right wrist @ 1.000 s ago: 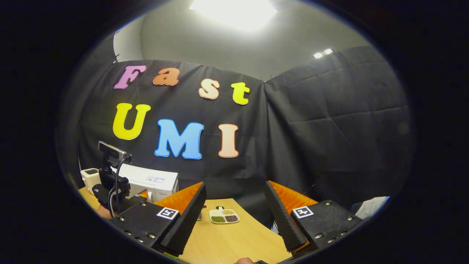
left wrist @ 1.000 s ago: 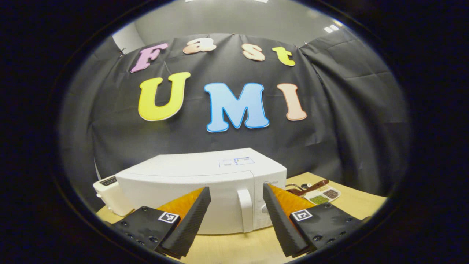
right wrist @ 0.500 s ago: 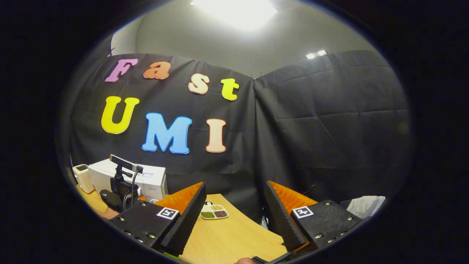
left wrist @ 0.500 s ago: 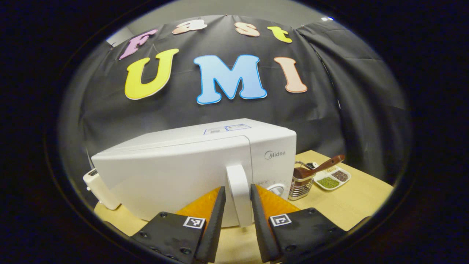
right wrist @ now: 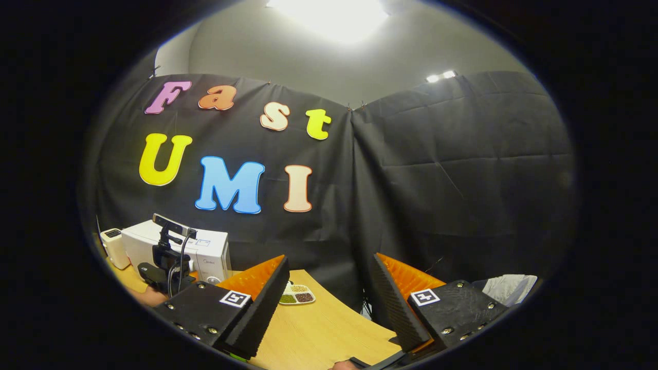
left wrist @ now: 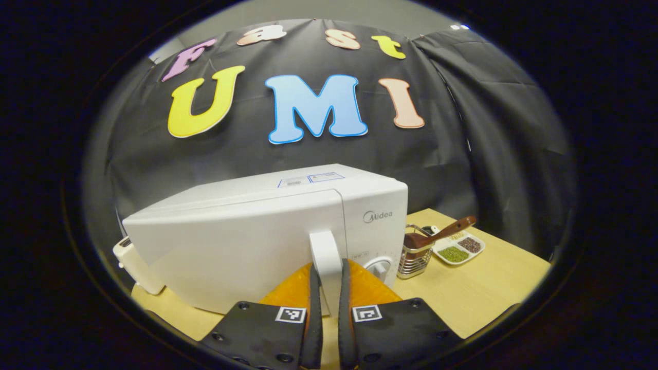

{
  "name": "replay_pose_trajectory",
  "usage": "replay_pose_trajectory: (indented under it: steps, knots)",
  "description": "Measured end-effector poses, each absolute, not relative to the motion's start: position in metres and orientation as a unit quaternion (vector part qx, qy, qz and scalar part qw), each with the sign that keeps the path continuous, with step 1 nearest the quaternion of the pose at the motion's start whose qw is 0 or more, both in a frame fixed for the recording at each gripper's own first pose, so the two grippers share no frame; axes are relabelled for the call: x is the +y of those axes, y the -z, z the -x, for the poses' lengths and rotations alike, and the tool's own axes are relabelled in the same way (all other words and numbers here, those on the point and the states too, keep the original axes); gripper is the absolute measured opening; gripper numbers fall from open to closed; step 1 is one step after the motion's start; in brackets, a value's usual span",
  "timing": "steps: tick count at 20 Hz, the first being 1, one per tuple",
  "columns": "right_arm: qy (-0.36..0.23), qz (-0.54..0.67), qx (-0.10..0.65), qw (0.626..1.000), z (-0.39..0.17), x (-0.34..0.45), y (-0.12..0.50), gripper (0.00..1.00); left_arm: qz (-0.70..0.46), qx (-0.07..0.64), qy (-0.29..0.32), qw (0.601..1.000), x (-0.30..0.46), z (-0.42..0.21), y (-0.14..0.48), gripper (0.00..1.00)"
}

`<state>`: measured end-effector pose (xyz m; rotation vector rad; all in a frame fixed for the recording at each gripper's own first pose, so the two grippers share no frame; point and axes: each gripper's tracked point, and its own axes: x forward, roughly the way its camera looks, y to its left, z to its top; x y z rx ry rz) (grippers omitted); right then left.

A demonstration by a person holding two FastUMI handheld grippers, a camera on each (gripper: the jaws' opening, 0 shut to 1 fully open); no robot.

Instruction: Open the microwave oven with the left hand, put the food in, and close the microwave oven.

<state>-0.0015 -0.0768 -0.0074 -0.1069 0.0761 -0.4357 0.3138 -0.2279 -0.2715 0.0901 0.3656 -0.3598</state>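
Black cloth wall behind, one wooden bench (left wrist: 478,298) across the lower frame. One white microwave oven (left wrist: 247,231) sits centre-left in the left gripper view, door shut, one vertical door handle (left wrist: 325,257) on its front. Left tongs (left wrist: 329,308) at bottom centre are clenched on that handle, one finger pressing each side. One small white appliance (left wrist: 128,259) at the microwave's left edge. Right of the microwave: one wire holder (left wrist: 416,259) with a brown-handled utensil (left wrist: 452,228), then one divided dish (left wrist: 460,249) of grains. Right tongs (right wrist: 329,303) in the right gripper view are released, fingers wide apart over the bench, nothing between them. Microwave shows small at lower left there, left tongs in front of it.
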Motion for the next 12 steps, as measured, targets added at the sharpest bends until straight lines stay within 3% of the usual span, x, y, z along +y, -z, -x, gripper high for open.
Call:
replay_pose_trajectory:
  steps: [2, 4, 12]
  knots:
    - [0.215, 0.054, 0.034, 0.975, 0.005, -0.078, 0.007, 0.97, -0.040, 0.201, 0.170, 0.964, -0.220, -0.289, 0.272, 0.16]
    - [0.207, 0.045, 0.035, 0.977, 0.006, -0.077, 0.009, 0.97, -0.052, 0.171, 0.176, 0.968, -0.211, -0.267, 0.262, 0.16]
    - [0.125, 0.027, 0.028, 0.991, 0.013, -0.059, 0.011, 0.97, -0.043, 0.184, 0.168, 0.967, -0.172, -0.205, 0.256, 0.16]
